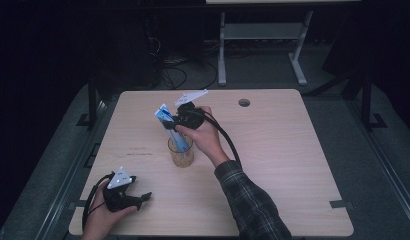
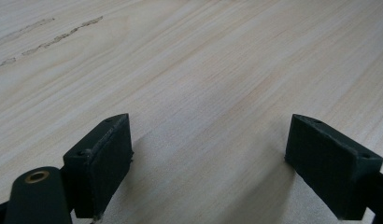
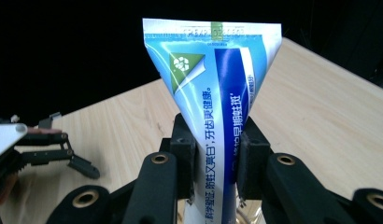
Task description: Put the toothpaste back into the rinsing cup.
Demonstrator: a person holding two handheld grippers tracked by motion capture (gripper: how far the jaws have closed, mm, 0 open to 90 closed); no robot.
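Wooden table (image 1: pixel 293 165): right gripper (image 3: pixel 216 161) clamps the toothpaste tube (image 3: pixel 217 93) upright over the glass cup (image 1: pixel 181 154); left gripper (image 2: pixel 209 163) gapes wide, empty.

left gripper (image 1: pixel 145 196) sits low at the bottom left of the high view, jaws wide apart; right gripper (image 1: pixel 174 121) mid-frame, tipped downward, jaws clamped tight

A pale wooden desk (image 1: pixel 293 165) with rounded corners and a round cable hole (image 1: pixel 244 102) stands on grey floor (image 1: pixel 333 110); behind it, a white metal frame (image 1: pixel 263 45) and tangled black cables (image 1: pixel 178 75); the room beyond is dark.
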